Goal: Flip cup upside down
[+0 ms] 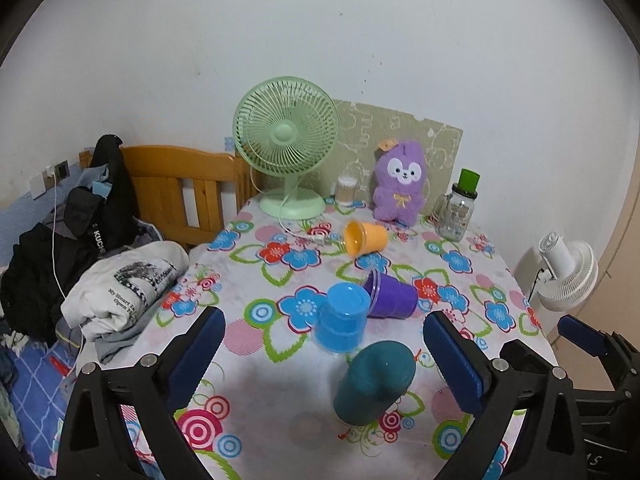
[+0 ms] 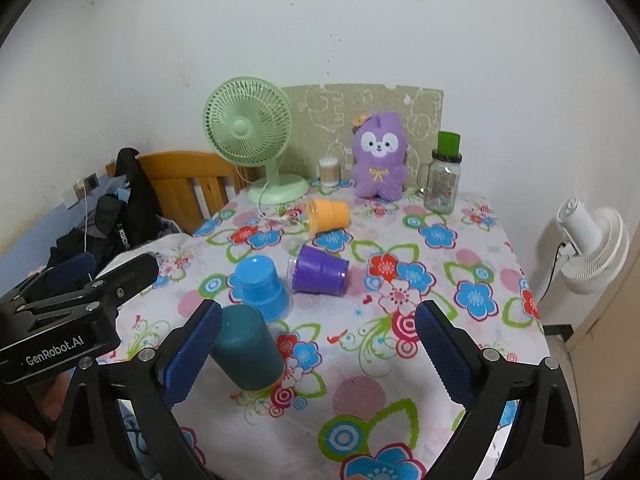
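A dark teal cup (image 1: 374, 384) stands upside down on the floral tablecloth (image 1: 276, 400), between my left gripper's open fingers. A light blue cup (image 1: 343, 318) stands upside down just behind it. A purple cup (image 1: 390, 294) and an orange cup (image 1: 365, 237) lie on their sides farther back. My left gripper (image 1: 326, 352) is open and empty. My right gripper (image 2: 320, 344) is open and empty; the teal cup (image 2: 248, 346) is by its left finger. The blue (image 2: 262, 286), purple (image 2: 320, 270) and orange (image 2: 328, 212) cups show there too.
A green desk fan (image 1: 286, 148), a purple plush toy (image 1: 400, 182), a cotton-swab jar (image 1: 345, 190) and a glass jar with a green lid (image 1: 458, 210) stand along the back. Clothes (image 1: 120, 288) lie on the bed at left. A white fan (image 1: 566, 270) is at right.
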The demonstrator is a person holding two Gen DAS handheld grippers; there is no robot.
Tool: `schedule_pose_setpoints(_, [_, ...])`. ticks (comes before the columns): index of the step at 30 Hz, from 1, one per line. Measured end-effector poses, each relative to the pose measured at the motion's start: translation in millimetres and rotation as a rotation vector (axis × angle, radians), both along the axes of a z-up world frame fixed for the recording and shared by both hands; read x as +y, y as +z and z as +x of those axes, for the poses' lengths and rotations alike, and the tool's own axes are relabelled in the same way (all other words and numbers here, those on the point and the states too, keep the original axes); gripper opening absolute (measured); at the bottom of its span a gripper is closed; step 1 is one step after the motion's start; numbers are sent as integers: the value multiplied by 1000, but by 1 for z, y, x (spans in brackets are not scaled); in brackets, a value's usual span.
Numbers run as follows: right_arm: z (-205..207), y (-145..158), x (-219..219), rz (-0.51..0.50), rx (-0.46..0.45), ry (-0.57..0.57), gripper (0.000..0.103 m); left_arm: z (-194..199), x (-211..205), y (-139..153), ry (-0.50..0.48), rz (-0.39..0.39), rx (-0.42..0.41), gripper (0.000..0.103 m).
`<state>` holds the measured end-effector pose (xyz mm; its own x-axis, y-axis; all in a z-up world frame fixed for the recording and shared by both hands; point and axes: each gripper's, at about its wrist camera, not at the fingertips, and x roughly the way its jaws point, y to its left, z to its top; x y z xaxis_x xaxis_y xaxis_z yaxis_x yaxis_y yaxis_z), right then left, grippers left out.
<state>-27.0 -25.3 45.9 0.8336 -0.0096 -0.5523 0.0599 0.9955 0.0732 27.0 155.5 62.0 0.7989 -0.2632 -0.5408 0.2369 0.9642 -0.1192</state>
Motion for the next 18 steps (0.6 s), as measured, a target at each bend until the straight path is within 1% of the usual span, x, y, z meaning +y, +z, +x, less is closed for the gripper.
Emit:
schedule_pose_setpoints(5, [-2,8,3,-5,-25,2,99,-4,4,6,11,-4,-26,102])
schedule_pose_setpoints(18, [-7,13,0,-4,-52,-4,100,-10,5,13,18,-7,-62,102])
